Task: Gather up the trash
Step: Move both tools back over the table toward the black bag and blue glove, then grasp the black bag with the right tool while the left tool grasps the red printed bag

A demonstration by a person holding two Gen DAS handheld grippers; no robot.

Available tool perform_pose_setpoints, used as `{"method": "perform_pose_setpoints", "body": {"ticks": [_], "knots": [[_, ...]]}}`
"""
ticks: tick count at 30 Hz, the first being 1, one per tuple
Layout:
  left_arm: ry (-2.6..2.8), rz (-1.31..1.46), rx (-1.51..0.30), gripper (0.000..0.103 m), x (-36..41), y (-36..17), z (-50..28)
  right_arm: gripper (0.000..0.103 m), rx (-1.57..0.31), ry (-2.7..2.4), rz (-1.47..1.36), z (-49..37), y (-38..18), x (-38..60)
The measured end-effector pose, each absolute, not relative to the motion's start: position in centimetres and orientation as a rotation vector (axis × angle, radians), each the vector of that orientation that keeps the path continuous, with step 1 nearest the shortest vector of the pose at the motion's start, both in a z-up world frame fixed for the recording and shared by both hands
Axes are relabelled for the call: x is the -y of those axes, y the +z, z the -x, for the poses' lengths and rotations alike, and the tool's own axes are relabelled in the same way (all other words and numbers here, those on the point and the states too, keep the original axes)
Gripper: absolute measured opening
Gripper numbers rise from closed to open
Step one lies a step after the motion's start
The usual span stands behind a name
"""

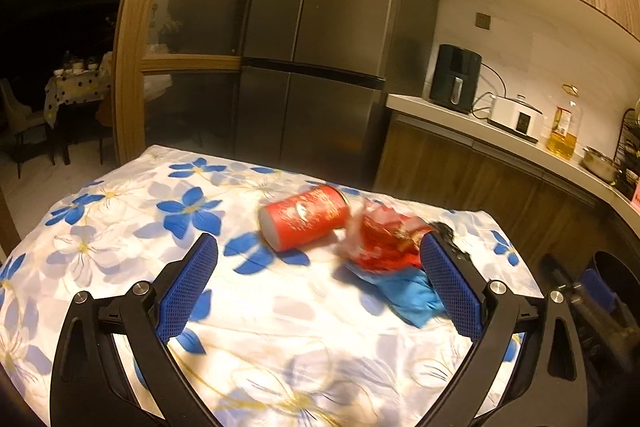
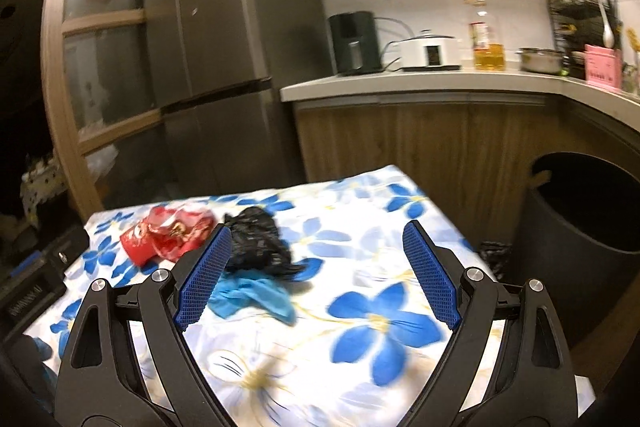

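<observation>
Trash on the flowered tablecloth (image 1: 120,211), bunched toward the right half in the left wrist view: red can (image 1: 304,217) on its side, pale end facing near-left; crumpled red wrapper (image 1: 384,239) touching its right end; blue cloth-like scrap (image 1: 404,293) just nearer, partly under the wrapper. Black crumpled bag (image 2: 256,241) plain in the right wrist view, lying right of the wrapper and just beyond the blue scrap; in the left wrist view mostly hidden behind a finger, only a dark edge showing. All of it smeared by motion blur; print on the can and wrapper unreadable.

Left gripper (image 1: 318,287) spread wide over the cloth, nothing between the blue pads (image 1: 188,291), right pad overlapping the wrapper and blue scrap in the picture, contact impossible to judge. Right gripper (image 2: 316,277) likewise wide apart and empty, left pad overlapping the black bag's edge, no grip visible.

Dark round bin (image 2: 588,223) on the floor off the table's right edge, mouth open, inside too dark to make out; cut off at the frame's right. Small dark crumpled thing at its foot, hard to identify.

Farther off: counter (image 2: 400,85) with a black appliance (image 2: 354,43), white cooker (image 2: 430,49), oil bottle (image 2: 486,39) holding yellow liquid at the bottom, metal pot (image 2: 538,61), contents unseen. Tall grey fridge (image 2: 224,27) far left.
</observation>
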State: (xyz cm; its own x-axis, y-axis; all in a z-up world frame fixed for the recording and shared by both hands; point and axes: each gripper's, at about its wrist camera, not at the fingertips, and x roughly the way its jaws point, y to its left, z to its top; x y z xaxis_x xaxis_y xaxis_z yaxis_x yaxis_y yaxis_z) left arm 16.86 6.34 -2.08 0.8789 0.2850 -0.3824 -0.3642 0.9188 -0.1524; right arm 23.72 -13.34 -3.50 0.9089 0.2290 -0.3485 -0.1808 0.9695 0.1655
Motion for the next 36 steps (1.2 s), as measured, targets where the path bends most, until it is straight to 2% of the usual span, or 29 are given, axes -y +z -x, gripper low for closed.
{"method": "perform_pose_setpoints", "body": {"ticks": [9,15,18,20,23,29,36], "knots": [[0.34,0.204,-0.367,0.097,-7.7,-2.1,-18.9,0.083,-0.442,0.26,-0.092,-27.6,-5.3,8.8],[0.318,0.205,-0.383,0.097,-7.8,-2.6,-20.4,0.068,-0.508,0.292,-0.087,-29.6,-6.5,7.5],[0.305,0.199,-0.388,0.097,-7.7,-2.8,-21.3,0.051,-0.542,0.308,-0.088,-30.3,-7.1,7.3],[0.295,0.191,-0.392,0.097,-7.5,-3.0,-21.9,0.029,-0.56,0.322,-0.092,-30.6,-7.3,7.3],[0.276,0.2,-0.403,0.097,-7.3,-3.3,-22.8,0.009,-0.571,0.342,-0.092,-30.6,-7.6,7.4],[0.248,0.218,-0.419,0.096,-6.8,-3.7,-24.2,0.005,-0.522,0.327,-0.122,-29.4,-6.8,9.1],[0.21,0.223,-0.449,0.088,-6.0,-4.4,-26.3,0.005,-0.451,0.288,-0.14,-27.4,-5.4,11.6]]}}
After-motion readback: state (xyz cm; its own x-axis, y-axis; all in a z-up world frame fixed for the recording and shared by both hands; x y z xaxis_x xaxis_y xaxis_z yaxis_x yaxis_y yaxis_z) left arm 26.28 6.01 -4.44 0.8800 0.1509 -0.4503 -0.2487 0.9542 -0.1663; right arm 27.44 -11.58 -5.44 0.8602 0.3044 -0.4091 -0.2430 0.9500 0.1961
